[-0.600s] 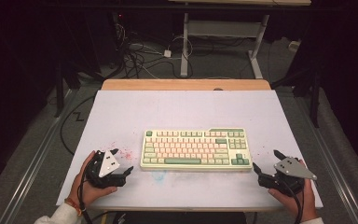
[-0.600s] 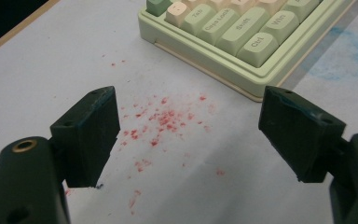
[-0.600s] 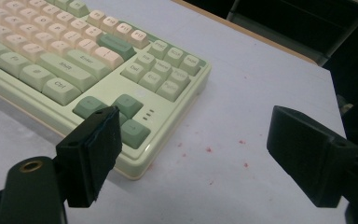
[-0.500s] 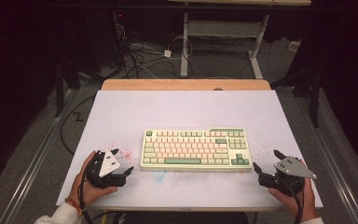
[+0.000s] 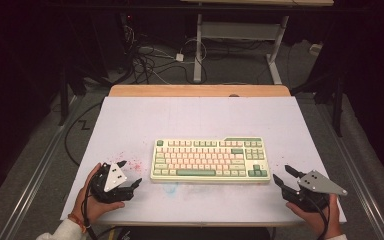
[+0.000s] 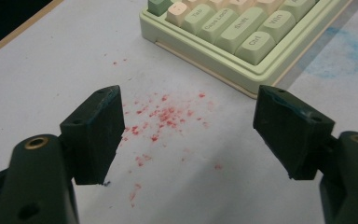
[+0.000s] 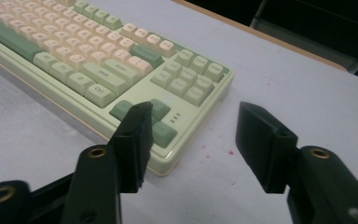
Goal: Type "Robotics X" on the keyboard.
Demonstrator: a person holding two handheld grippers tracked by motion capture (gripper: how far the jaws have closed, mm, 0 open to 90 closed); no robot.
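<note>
Now I am holding both grippers low at the near edge of the white table [image 5: 130, 115], one off each end of the green-and-cream keyboard [image 5: 210, 160], which is lying flat and square in the middle of the near half. My left gripper [image 5: 128, 174] is sitting just beside the keyboard's left end, jaws spread wide with nothing between them but red specks [image 6: 165, 116] on the tabletop. My right gripper [image 5: 284, 175] is waiting near the right end, jaws likewise parted and empty; in the right gripper view its left jaw is lining up with the keyboard's near right corner [image 7: 163, 140] while the other is hanging over bare table. Judging from this, I am setting up to take the keyboard by both ends. To do that well, I am thinking each gripper should come in level, catch the case edge rather than the keycaps, and close at the same time so the board is not skewing or sliding across the smooth surface.
</note>
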